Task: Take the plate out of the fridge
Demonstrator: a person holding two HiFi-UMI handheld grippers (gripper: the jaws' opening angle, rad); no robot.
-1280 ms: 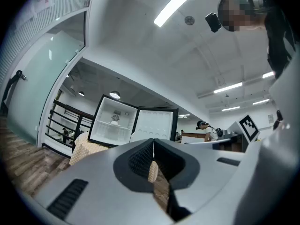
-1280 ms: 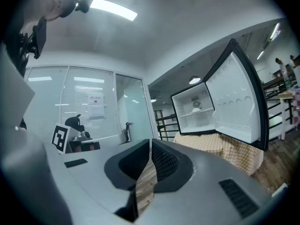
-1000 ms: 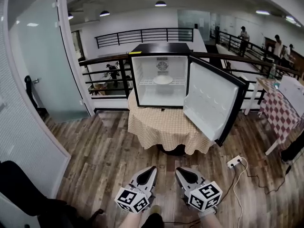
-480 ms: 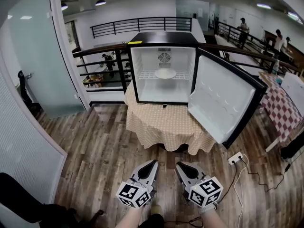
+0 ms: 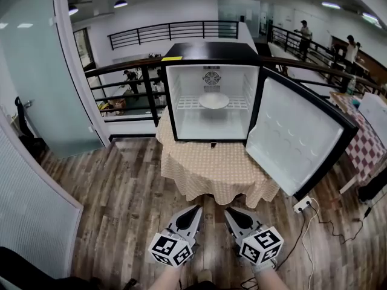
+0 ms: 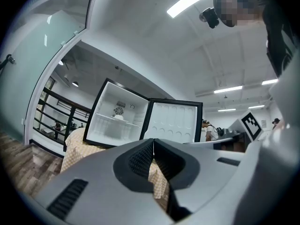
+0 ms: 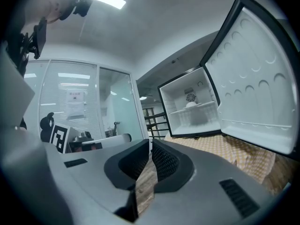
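Observation:
A black mini fridge [image 5: 208, 53] stands on a small table, its door [image 5: 299, 141] swung open to the right. A white plate [image 5: 214, 100] lies on the wire shelf inside, and also shows small in the left gripper view [image 6: 119, 117] and the right gripper view [image 7: 191, 104]. My left gripper [image 5: 195, 211] and right gripper [image 5: 228, 213] hang side by side low over the wood floor, well short of the table. Both point at the fridge. Both are shut with nothing between the jaws, as the left gripper [image 6: 153, 141] and right gripper [image 7: 150, 142] show close up.
A yellow checked cloth [image 5: 211, 162] covers the table. The open door juts out toward the right. A glass partition [image 5: 36, 71] lines the left side. A power strip with cable [image 5: 302, 205] lies on the floor at right, near a red-checked table [image 5: 363, 144]. A black railing runs behind.
The fridge and table have come closer and grown larger in the head view. Both grippers have kept their place in front of me, still shut.

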